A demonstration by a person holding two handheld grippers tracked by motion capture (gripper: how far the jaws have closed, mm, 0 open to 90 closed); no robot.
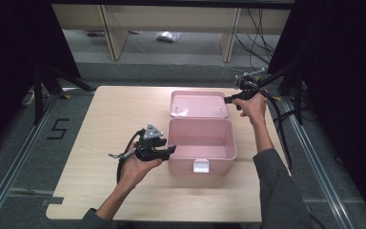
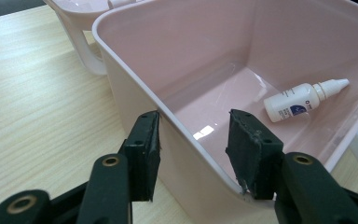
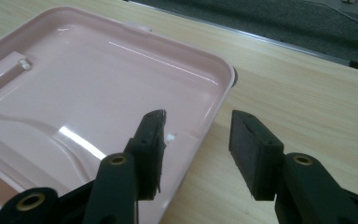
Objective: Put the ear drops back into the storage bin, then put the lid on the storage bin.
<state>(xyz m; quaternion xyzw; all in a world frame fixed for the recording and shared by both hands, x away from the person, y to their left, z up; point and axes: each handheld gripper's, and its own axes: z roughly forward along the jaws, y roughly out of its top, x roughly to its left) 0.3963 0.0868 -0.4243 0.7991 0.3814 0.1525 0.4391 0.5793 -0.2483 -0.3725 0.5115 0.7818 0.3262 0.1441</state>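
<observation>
Pink plastic defines the scene: a rectangular pink plastic storage box (image 1: 201, 145) sits open at the middle of a light wooden table (image 1: 109, 119), its hinged pink lid (image 1: 198, 103) laid back flat behind it. The left gripper (image 2: 193, 140) straddles the box's near wall, one jaw outside and one inside, the jaws apart and not pressing the plastic. A small white dropper bottle (image 2: 303, 99) lies on its side on the box floor. The right gripper (image 3: 196, 144) hovers over the lid's edge, jaws apart around the rim without gripping it.
</observation>
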